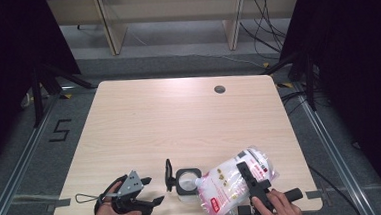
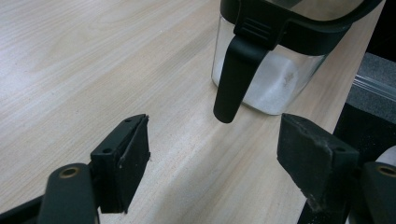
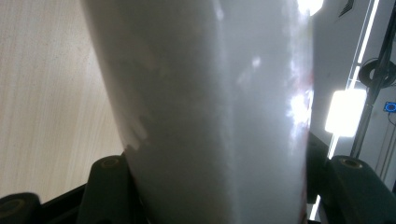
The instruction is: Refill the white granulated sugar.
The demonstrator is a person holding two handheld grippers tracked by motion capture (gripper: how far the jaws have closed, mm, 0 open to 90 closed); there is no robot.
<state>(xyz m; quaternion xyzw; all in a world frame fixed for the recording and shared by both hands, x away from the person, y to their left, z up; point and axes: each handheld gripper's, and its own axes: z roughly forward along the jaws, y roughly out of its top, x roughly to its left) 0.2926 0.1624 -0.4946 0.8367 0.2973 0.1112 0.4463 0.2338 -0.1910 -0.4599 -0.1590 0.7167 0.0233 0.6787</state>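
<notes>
At the surface's (image 1: 179, 123) near edge, the right tongs (image 1: 246, 171) clench the bag (image 1: 230, 182), tipped with its corner over the open jar (image 1: 187, 183), seemingly for pouring, while the left tongs (image 1: 151, 190) wait released beside.

My jaws are matt black plastic, their pads rough and scuffed at the edges. The bag (image 1: 235, 181) in my right gripper (image 1: 253, 180) is glossy clear plastic film, catching glare, packed with fine white grains. Upper right in the left gripper view, the jar (image 2: 273, 86) is smooth clear glass or plastic with a satin black plastic lid. The tabletop (image 1: 179, 123) is pale wood-grain laminate, smooth with a faint sheen.
</notes>
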